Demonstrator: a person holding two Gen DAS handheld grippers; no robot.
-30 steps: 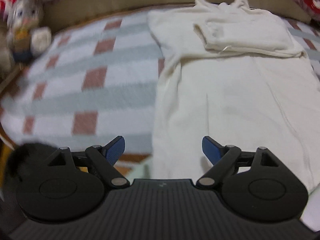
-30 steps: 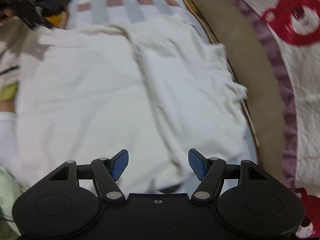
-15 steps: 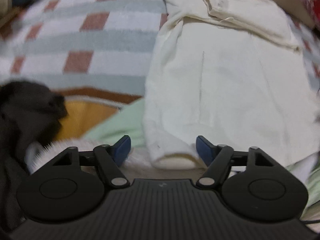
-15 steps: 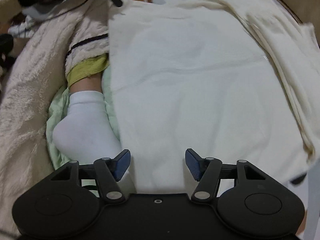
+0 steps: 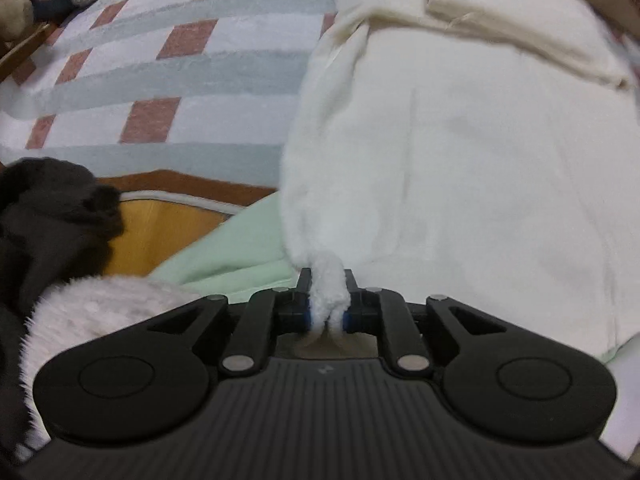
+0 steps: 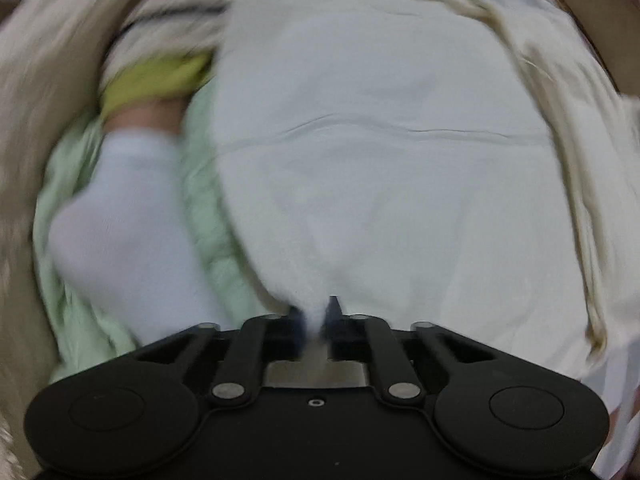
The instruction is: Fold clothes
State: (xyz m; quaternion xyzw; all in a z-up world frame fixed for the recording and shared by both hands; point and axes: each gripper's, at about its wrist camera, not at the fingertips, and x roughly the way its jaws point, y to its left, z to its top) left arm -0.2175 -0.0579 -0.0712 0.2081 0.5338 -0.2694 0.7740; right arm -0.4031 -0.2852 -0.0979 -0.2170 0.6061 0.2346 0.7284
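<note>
Left tool [image 5: 327, 307] and right tool [image 6: 316, 330] each pinch the near hem of a cream garment [image 5: 460, 152] spread across the bed [image 5: 160, 64].

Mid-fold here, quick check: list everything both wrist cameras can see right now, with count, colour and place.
Cream garment: one, off-white, spread over the bed, near hem pinched by both grippers, a sleeve folded across its far end.
Checked blanket: one, white, grey and reddish squares, under and left of the garment.
Green cloth: one, pale green, beneath the near hem.
Dark fuzzy item: one, black, near left edge; blurred.
Plush toy: at least one, pale, far left corner.
White sock: one, on a person's foot beside the garment, yellow-green cuff above it.
Left gripper: black, blue pads, shut on the hem.
Right gripper: black, shut on the hem; blurred.
</note>
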